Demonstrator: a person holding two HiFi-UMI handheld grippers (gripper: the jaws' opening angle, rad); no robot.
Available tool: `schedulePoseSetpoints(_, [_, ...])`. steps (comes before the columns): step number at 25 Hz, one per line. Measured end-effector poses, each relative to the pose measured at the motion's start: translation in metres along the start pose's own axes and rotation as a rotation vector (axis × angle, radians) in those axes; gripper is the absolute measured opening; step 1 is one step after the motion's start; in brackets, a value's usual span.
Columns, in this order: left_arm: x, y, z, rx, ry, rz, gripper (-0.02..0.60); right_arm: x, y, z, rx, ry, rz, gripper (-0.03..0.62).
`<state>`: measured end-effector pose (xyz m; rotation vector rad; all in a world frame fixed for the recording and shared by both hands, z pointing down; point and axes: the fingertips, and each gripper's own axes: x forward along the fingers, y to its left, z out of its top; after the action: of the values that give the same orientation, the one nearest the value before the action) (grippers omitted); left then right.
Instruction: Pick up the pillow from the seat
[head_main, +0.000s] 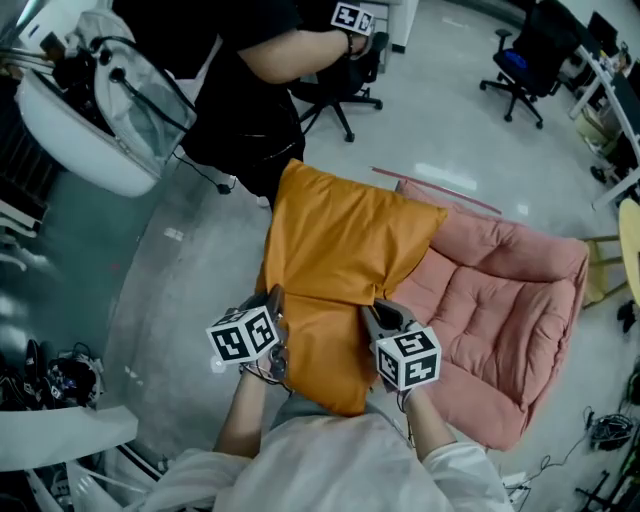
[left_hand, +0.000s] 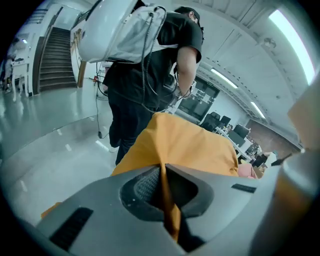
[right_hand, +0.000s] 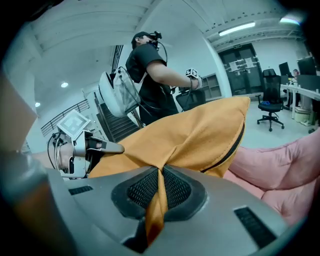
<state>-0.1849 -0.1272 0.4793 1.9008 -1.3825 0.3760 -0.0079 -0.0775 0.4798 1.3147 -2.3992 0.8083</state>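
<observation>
An orange pillow (head_main: 335, 265) hangs lifted above the pink padded seat (head_main: 500, 320), held by both grippers at its near edge. My left gripper (head_main: 272, 300) is shut on a fold of the pillow's fabric at its left side; the pinched cloth (left_hand: 167, 200) runs between the jaws. My right gripper (head_main: 380, 318) is shut on the pillow's right side, and a bunched strip of orange cloth (right_hand: 157, 200) is pressed between its pads. The pillow's black zipper (right_hand: 232, 145) shows in the right gripper view, where my left gripper (right_hand: 120, 148) also appears.
A person in black with a white backpack (head_main: 100, 100) stands just beyond the pillow, wearing a marker cube (head_main: 352, 18) on one arm. Black office chairs (head_main: 525, 60) and desks stand at the far right. Cables (head_main: 50, 375) lie on the floor at left.
</observation>
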Motion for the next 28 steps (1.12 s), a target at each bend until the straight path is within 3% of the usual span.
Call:
schedulePoseSetpoints(9, [-0.060, 0.034, -0.034, -0.073, -0.016, 0.074, 0.012, -0.002, 0.050, -0.025, -0.047, 0.049, 0.092, 0.037])
schedulePoseSetpoints(14, [-0.068, 0.035, -0.052, -0.084, -0.008, 0.048, 0.012, -0.010, 0.054, -0.041, -0.051, 0.054, 0.077, 0.038])
schedulePoseSetpoints(21, [-0.103, 0.067, -0.065, -0.096, 0.001, 0.021, 0.012, -0.011, 0.101, -0.059, -0.051, 0.064, 0.041, 0.038])
schedulePoseSetpoints(28, [-0.107, 0.069, -0.065, -0.084, -0.004, 0.001, 0.012, -0.011, 0.106, -0.060, -0.084, 0.064, 0.017, 0.037])
